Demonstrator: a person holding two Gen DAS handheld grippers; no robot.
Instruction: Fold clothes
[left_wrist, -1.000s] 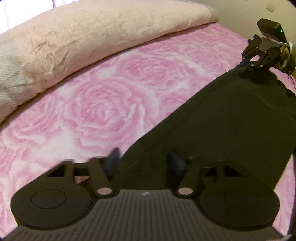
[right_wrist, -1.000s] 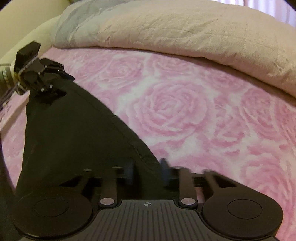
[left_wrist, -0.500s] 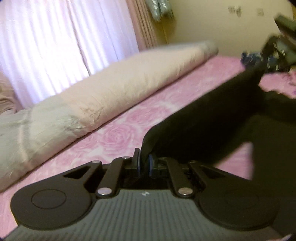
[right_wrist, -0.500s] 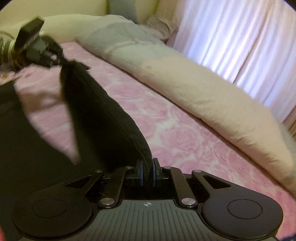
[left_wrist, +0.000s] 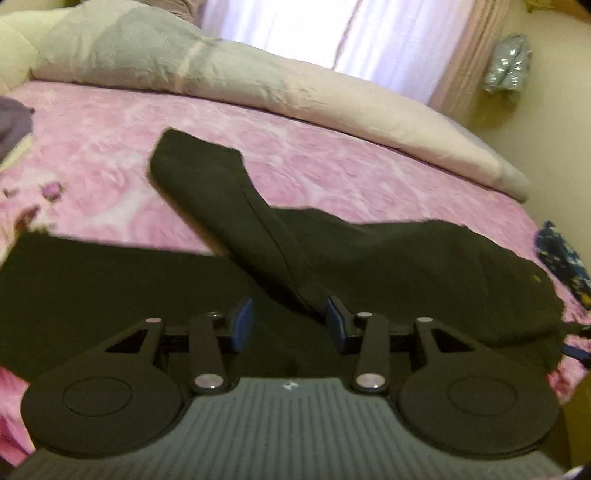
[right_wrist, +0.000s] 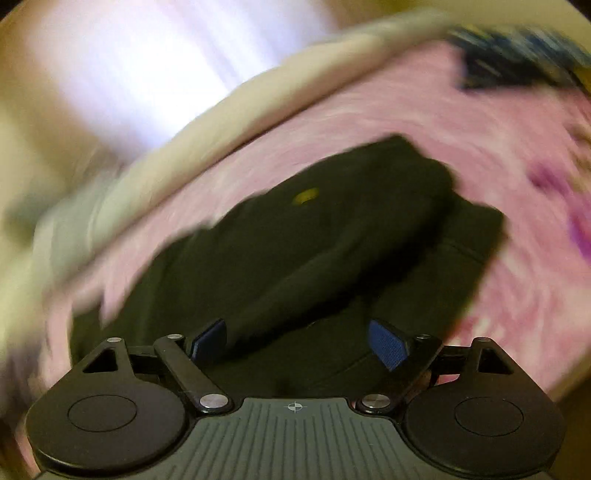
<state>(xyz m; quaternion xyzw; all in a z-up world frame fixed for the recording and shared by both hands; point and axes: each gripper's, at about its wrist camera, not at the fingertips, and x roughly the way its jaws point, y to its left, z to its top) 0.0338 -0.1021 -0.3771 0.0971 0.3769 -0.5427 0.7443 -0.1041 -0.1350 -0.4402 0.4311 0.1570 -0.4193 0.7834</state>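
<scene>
Change since half a second ago: both pairs of tongs, then pinched shut on dark cloth lifted off the bed, now standing apart with the cloth lying down again.

Left wrist view, left tongs (left_wrist: 290, 322): gaping wide, blue pads (left_wrist: 242, 325) well apart, gripping nothing; dark cloth lying between and beneath them.

Left wrist view, black garment (left_wrist: 388, 266): lying on the pink rose bedspread (left_wrist: 332, 173), spreading across the near side, with one long strip reaching up and away toward the rolled quilt (left_wrist: 221, 66).

Left wrist view, neighbours: patterned blue cloth (left_wrist: 565, 258) sitting at the right edge of the bed, just beside the garment's end.

Right wrist view, right tongs (right_wrist: 301, 341): also standing wide open, holding nothing, hanging over the black garment (right_wrist: 332, 229); heavily smeared by motion, so fine creases not readable.

Right wrist view, detail: small yellow mark (right_wrist: 306, 195) showing on the cloth.

Risk, slack strip: looking likely to stay skewed and spoil a square fold, being angled off the main body.

Risk, next pinch: possibly catching both layers or the bedspread underneath, with dark cloth hiding its own edges.

Risk, speed: blurring suggesting a fast swing; dragging the loose cloth out of line seeming possible.
</scene>
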